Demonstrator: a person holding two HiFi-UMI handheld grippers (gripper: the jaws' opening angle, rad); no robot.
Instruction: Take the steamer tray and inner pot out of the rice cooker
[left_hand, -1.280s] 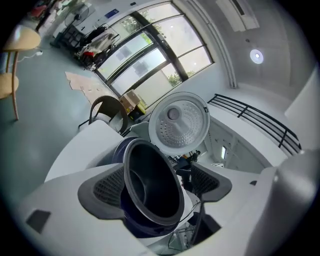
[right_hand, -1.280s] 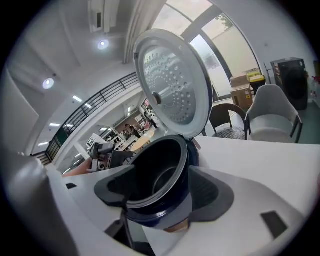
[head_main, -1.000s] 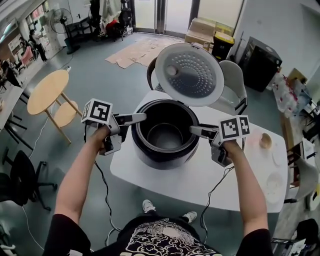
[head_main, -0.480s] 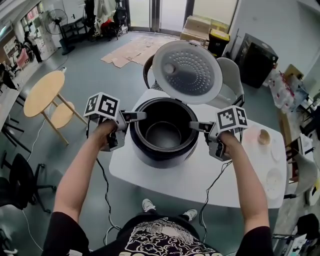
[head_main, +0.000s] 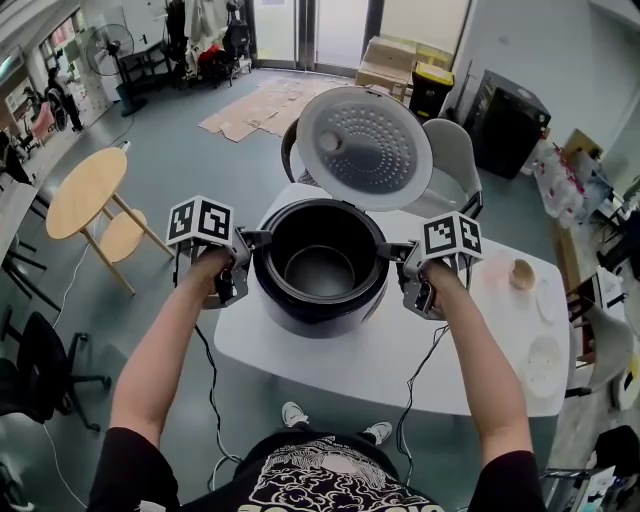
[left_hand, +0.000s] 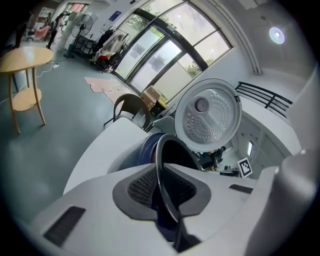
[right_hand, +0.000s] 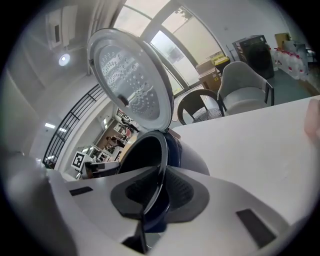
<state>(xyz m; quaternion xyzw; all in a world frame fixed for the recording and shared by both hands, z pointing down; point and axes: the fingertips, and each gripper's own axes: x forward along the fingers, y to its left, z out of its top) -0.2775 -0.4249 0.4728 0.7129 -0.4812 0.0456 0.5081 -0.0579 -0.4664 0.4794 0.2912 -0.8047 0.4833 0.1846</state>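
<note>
Sitting on the white table (head_main: 380, 370), the rice cooker (head_main: 318, 308) is standing with its lid (head_main: 365, 148) tipped up and back. The black inner pot (head_main: 320, 262) is still sitting down inside the cooker.

The person is holding one gripper on each side of the cooker. The left gripper (head_main: 254, 240) is reaching in from the left side. Its jaws have just been closing, and now they are pinching the thin dark rim (left_hand: 161, 167) of the pot between their pads. The right gripper (head_main: 391, 250) is doing the same from the right side. Its jaws have just been closing too, and they are squeezing the rim there, one pad inside the pot and one outside.

Both grippers are pointing down a little toward the pot.

A round wooden table (head_main: 85, 190) is standing on the floor well off to the left. A grey chair (head_main: 455, 160) is sitting just behind the white table.
</note>
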